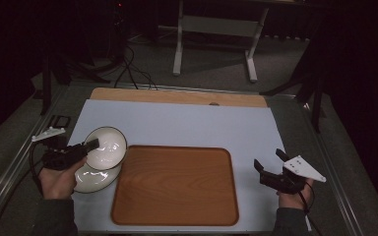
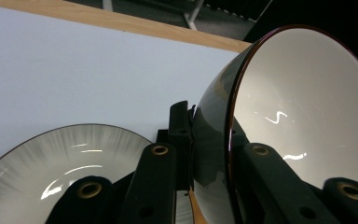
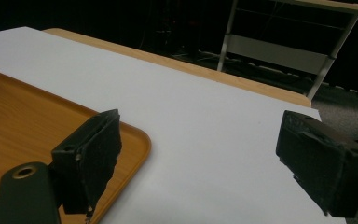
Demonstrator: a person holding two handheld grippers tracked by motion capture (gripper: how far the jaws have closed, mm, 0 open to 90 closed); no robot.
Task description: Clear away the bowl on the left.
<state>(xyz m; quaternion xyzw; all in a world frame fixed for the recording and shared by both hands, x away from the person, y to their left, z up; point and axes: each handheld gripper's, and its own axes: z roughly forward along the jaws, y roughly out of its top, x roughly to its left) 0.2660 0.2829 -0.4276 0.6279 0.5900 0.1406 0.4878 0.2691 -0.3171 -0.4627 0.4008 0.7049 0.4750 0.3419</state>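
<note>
The left gripper (image 1: 92, 144) has its jaws clamped on the rim of a tilted white bowl (image 1: 107, 146), one jaw inside, one outside, holding it just above a second bowl (image 1: 94, 179) that rests on the white mat (image 1: 187, 125) beside the wooden tray (image 1: 175, 186). Over at the tray's other side, the right gripper (image 1: 268, 160) hovers with jaws wide apart, nothing between them.

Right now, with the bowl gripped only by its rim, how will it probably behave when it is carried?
The bowl looks glazed and glossy, so its rim may slip between the pads of the left tool. It seems rigid ceramic, probably fragile if dropped. Held tilted at one edge above the plate, it may swing or twist and knock that plate.
</note>
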